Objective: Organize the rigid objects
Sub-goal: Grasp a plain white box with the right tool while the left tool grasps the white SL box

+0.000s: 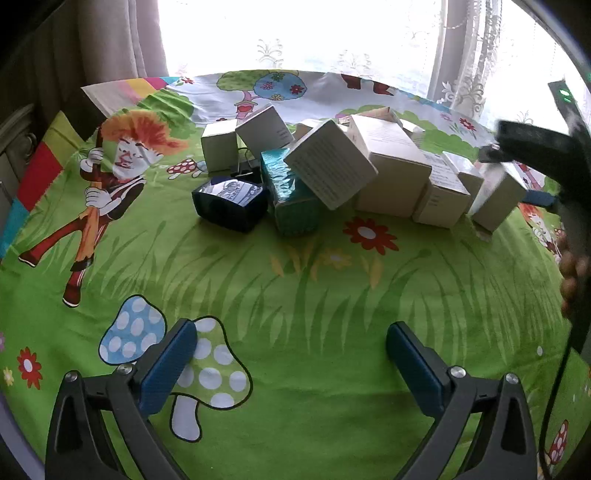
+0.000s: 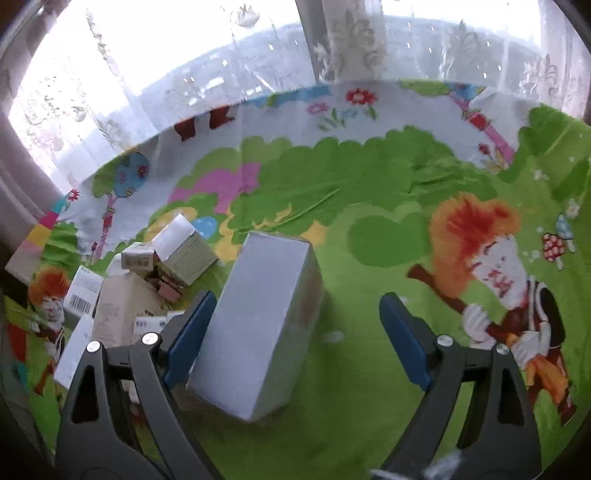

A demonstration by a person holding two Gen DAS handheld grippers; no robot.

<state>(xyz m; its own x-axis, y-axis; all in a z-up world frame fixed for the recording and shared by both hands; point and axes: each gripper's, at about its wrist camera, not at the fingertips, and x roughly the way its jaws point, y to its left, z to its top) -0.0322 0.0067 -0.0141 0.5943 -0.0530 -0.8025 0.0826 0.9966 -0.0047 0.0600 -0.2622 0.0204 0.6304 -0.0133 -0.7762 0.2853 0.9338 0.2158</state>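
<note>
Several cardboard boxes lie in a loose pile [image 1: 369, 162] on a cartoon-print cloth [image 1: 295, 288]. Among them are a dark blue box [image 1: 231, 205], a teal box [image 1: 291, 192] and a tilted white box [image 1: 328, 162]. My left gripper [image 1: 291, 339] hovers open over bare cloth in front of the pile, holding nothing. My right gripper [image 2: 297, 300] is open around a tall white box [image 2: 258, 325] that stands at the pile's right end. The box touches the left pad [image 2: 188, 332] and stands apart from the right one. The same white box [image 1: 498, 199] appears in the left wrist view, under the right gripper's blurred black body [image 1: 535, 147].
A black binder clip [image 1: 245, 166] sits behind the blue box. More small boxes [image 2: 173, 254] lie left of the right gripper. A hand [image 1: 572, 280] shows at the right edge. Curtains and a bright window [image 1: 295, 33] stand behind the cloth's far edge.
</note>
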